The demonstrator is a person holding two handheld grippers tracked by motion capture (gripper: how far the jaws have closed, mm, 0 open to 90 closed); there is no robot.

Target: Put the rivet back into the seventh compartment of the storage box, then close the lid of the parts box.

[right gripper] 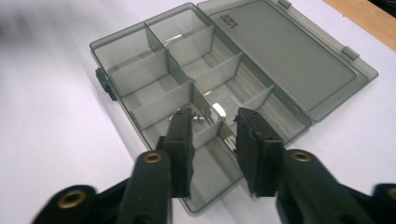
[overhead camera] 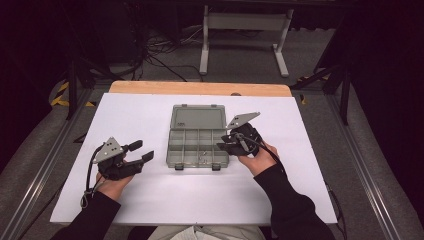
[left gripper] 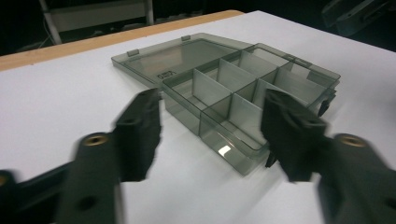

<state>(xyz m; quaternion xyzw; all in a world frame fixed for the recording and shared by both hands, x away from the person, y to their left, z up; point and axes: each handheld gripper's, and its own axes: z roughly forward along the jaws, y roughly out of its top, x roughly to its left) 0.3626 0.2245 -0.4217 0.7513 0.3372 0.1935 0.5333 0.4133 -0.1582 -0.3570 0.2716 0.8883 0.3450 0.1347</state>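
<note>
Your white table is brightly lit from above while the far room stays dark; glare glints inside the box, and near jaws blur.

The high view looks forward and down from above the person's side of the desk, far enough back to take in the whole white top and the floor beyond; the left gripper view rides low on the left hand-held gripper, looking along its jaws, close to the desk, toward the compartment box; the right gripper view sits on the right hand-held gripper, angled steeply down, very near the same box; all three share that box.
</note>
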